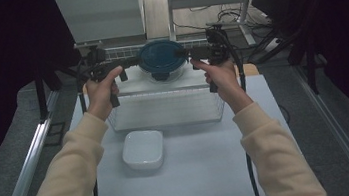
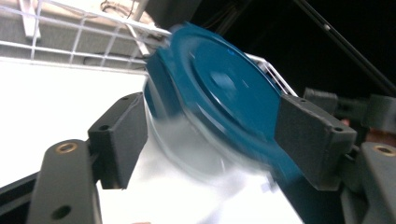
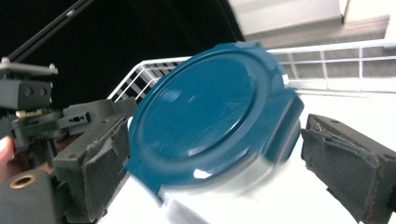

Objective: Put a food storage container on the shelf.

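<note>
I held a round glass container with a blue lid (image 1: 160,59) up above the far end of a white wire basket (image 1: 166,110), between my two tongs. The left gripper (image 1: 125,63) met the lid's left edge and the right gripper (image 1: 183,53) its right edge. In the left gripper view, the jaws stood wide on either side of the blurred container (image 2: 219,107). In the right gripper view, the jaws also flanked the lid (image 3: 210,116), spread wide. A white square dish (image 1: 143,149) sat on the table (image 1: 211,164), just in front of the basket.
</note>
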Demonstrator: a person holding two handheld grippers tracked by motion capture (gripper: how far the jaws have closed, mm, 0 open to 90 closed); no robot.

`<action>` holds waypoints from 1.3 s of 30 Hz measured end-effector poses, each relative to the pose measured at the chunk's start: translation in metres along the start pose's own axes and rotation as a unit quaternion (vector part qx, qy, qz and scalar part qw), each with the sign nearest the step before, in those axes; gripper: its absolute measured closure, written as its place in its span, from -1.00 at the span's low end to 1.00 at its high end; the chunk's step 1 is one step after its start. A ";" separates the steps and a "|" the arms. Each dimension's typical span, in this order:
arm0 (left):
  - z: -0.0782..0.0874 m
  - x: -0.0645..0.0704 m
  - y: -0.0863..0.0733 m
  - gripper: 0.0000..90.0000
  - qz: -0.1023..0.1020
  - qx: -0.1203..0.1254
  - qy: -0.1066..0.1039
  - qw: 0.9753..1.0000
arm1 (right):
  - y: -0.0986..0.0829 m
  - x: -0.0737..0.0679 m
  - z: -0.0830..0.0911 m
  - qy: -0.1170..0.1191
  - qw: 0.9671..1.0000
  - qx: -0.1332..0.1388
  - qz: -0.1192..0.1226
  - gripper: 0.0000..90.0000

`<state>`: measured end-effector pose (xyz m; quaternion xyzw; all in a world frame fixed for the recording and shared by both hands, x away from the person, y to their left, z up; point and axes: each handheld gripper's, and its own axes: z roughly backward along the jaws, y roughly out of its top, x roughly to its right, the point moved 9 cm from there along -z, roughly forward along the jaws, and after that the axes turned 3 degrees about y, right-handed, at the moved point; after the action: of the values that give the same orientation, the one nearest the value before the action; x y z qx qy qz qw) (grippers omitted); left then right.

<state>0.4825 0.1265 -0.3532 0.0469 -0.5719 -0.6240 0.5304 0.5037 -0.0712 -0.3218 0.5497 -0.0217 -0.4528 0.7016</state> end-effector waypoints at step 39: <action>0.088 -0.011 -0.231 -0.29 -0.175 -0.094 0.064 0.978 | -0.242 0.011 0.084 -0.013 0.984 -0.062 0.168 -0.59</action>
<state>0.2880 0.1430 -0.5061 0.1357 -0.4585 -0.7540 0.4504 0.3177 -0.1383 -0.4848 0.4883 -0.0945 -0.3359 0.7999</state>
